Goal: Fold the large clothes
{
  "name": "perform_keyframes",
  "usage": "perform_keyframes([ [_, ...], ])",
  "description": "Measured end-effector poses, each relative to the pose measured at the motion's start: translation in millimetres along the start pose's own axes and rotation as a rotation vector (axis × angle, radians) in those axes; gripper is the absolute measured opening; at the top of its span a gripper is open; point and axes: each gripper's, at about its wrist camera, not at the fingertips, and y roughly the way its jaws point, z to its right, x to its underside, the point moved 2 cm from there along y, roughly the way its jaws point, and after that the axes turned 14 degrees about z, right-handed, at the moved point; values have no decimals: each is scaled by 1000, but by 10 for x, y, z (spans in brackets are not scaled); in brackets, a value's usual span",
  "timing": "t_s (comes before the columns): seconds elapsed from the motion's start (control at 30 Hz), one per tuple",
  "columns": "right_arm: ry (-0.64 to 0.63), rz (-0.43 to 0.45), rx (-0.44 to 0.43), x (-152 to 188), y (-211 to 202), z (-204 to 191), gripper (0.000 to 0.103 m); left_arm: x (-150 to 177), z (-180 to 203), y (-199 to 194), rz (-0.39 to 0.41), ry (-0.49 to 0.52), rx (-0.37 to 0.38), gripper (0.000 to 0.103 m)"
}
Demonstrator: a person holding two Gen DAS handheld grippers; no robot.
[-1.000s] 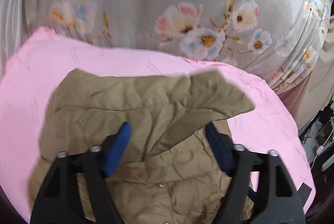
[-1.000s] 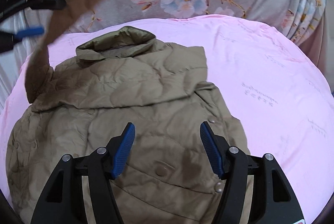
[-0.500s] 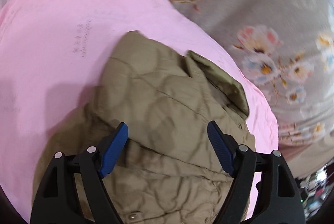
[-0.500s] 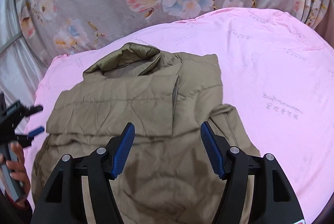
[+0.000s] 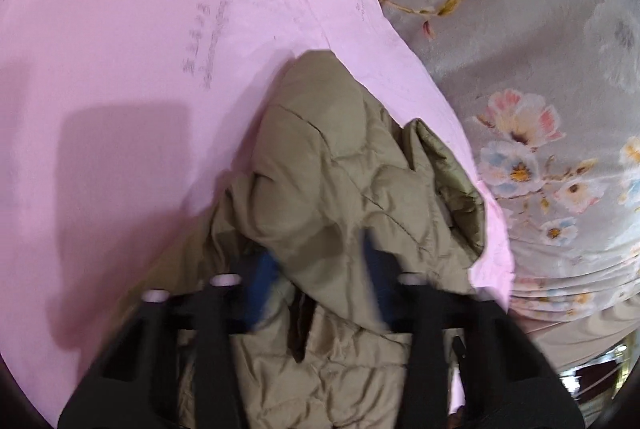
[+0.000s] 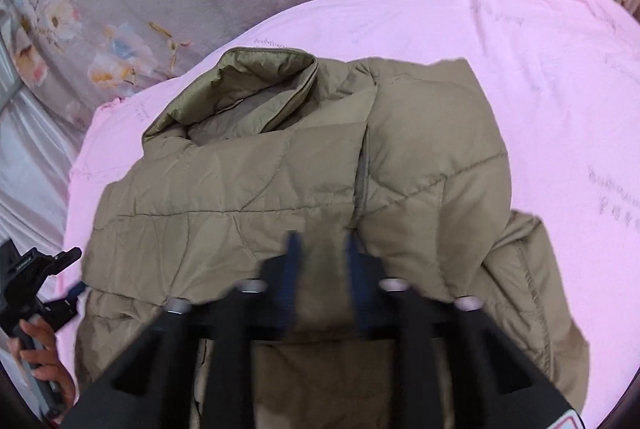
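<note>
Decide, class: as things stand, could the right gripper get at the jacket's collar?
Probably yes. The right gripper sits low over the khaki jacket, and the collar lies ahead with only flat quilted fabric between. Its jaws look closed on a fold, so it would likely need to let go first.

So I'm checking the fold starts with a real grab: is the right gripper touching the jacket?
Touching. The right wrist view shows the right gripper closing with a ridge of the jacket pinched between its blurred fingers.
</note>
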Motion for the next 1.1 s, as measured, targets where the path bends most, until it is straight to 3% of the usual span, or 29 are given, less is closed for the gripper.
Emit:
perform_keyframes([
  [0.13, -81, 182, -44, -249, -526, -220, 2, -35, 248, -233, 96, 174, -44, 3],
  [0.23, -230, 275, -2, -223, -806, -404, 2, 95, 392, -322, 163, 330, -107, 3],
  [0.3, -303, 223, 64, -89, -659, -420, 2, 233, 406, -200, 162, 415, -179, 2],
  [0.37, -301, 132, 100, 94, -406, -324, 2, 394, 333, -19, 147, 483, -256, 2],
  [0.43, -284, 78, 110, 232, -256, -235, 2, 506, 271, 78, 161, 528, -286, 2],
  [0.63, -261, 58, 116, 403, -151, -135, 3, 723, 332, 130, 231, 685, -364, 2],
  [1.1, -216, 23, 82, 553, -291, 9, 3, 954, 240, -71, 227, 704, -382, 2],
])
